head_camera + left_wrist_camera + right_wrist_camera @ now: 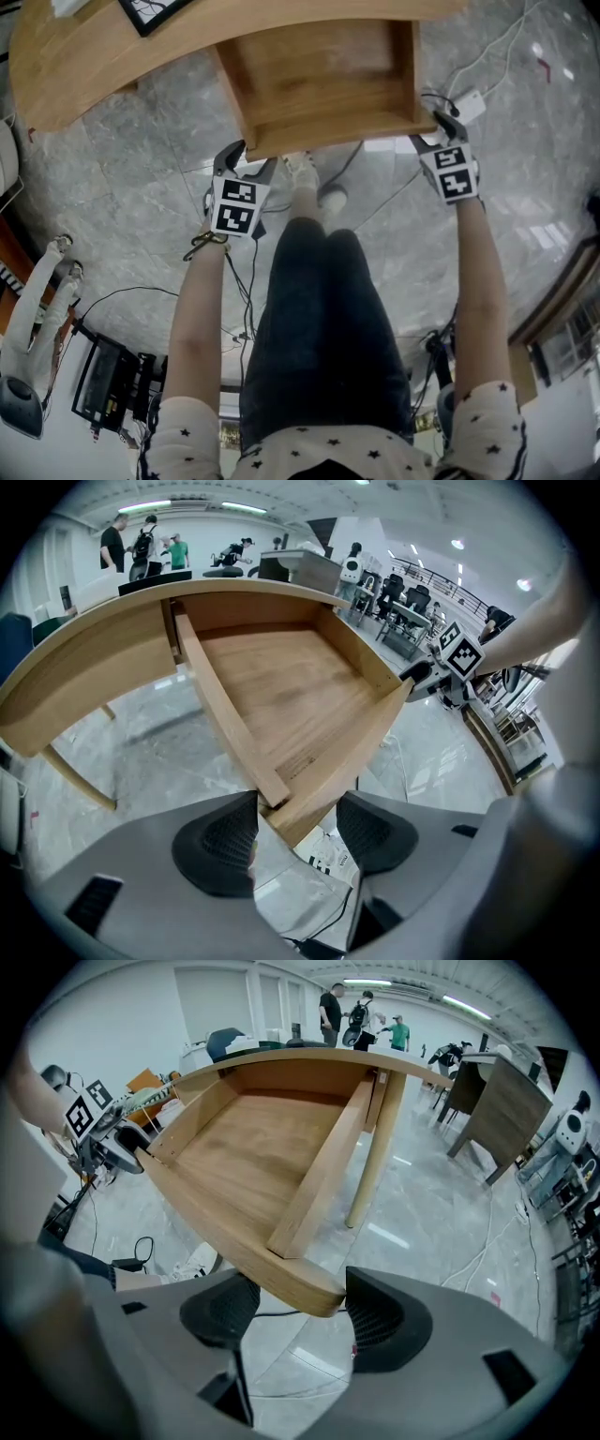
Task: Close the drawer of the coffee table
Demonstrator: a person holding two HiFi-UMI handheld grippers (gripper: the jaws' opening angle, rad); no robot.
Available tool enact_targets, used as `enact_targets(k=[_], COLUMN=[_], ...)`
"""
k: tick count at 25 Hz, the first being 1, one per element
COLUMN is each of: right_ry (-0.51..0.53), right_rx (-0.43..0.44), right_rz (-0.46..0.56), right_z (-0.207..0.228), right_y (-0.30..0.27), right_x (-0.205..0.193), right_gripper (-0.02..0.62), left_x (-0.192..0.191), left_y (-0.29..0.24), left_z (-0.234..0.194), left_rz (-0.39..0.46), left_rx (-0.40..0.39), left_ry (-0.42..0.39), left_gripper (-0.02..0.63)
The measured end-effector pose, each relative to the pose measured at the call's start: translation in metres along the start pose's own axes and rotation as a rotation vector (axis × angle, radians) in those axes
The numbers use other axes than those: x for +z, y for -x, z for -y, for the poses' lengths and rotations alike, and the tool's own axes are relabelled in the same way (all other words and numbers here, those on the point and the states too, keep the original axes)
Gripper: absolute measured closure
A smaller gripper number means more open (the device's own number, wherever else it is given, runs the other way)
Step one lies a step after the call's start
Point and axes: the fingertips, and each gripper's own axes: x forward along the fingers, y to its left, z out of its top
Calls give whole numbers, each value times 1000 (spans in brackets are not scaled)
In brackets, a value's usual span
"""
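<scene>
The forearms (192, 319) reach down and forward, one on each side of the legs (323, 319). The left gripper (298, 829) is open: its jaws stand apart and straddle the front left corner of the drawer (319, 75), with a gap showing at one pad. The right gripper (302, 1309) is also open: its jaws stand wide apart around the front right corner, and the rounded end of the drawer front lies between the pads without being clamped. Both grippers point steeply down. The shoes (302, 171) stand on the marble floor (141, 225) just below the drawer front. A white adapter (469, 103) lies on the floor near the right gripper. The drawer is pulled out from under the desk (84, 66) toward the person, with its wooden bottom exposed. Far behind the desk, several people (361, 1014) stand in the hall.
</scene>
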Motion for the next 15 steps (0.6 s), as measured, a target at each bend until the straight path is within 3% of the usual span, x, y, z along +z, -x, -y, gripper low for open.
enact_targets(k=[15], right_ry=[-28], right_rx=[5], right_rz=[-45], right_z=[0], right_y=[-2], right_x=[-1], right_gripper=[322], left_x=[-2], left_y=[0], left_z=[0], left_rz=[-12], left_rx=[25], left_ry=[51], left_gripper=[351])
